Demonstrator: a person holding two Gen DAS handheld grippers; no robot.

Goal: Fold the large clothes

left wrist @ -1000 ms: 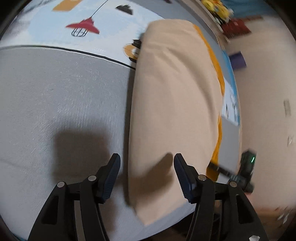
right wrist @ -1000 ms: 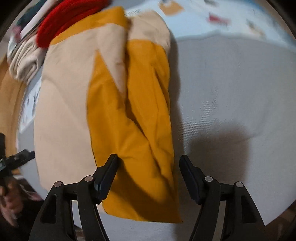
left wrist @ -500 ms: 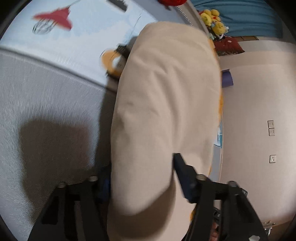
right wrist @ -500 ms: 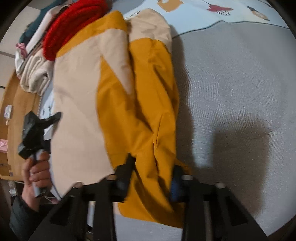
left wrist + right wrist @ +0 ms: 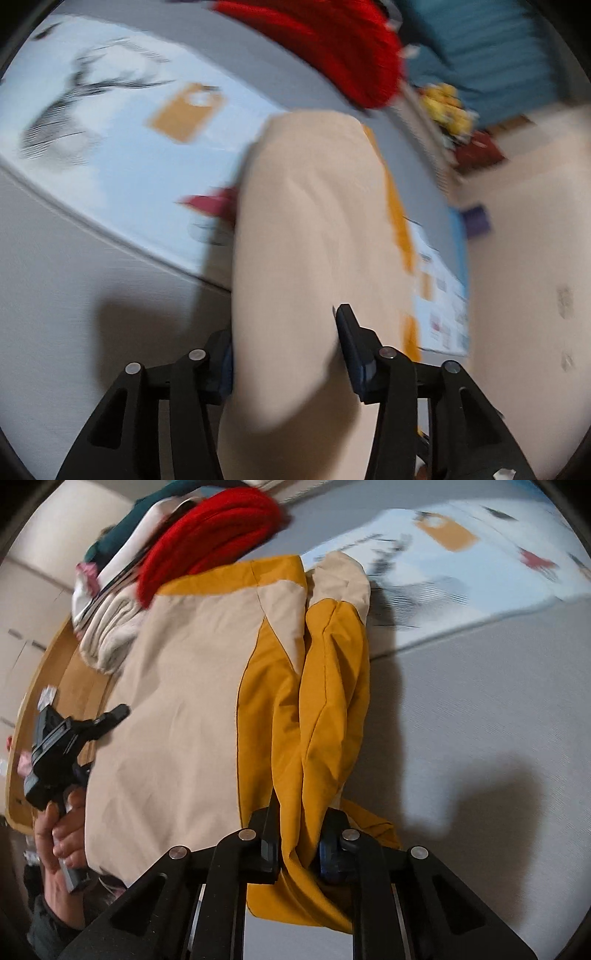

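I judge the fold as begun but not finished: the beige-and-mustard jacket (image 5: 192, 701) lies lengthwise on the grey bed cover (image 5: 480, 709), already narrowed into a long strip, with one sleeve doubled over the body, and the near hem is only now gripped at both corners. What I think is left is carrying that hem toward the far end and flattening the result.

My right claw (image 5: 297, 843) is clamped on the bunched mustard sleeve end, fabric squeezed between the blue pads. My left claw (image 5: 284, 347) straddles the beige near edge with cloth filling the gap; blur keeps me from telling whether it truly pinches.

The jacket looks like a smooth, thin woven shell, creasing in sharp ridges. Beyond it sit a red ribbed knit (image 5: 210, 528) and pale folded clothes (image 5: 107, 627).
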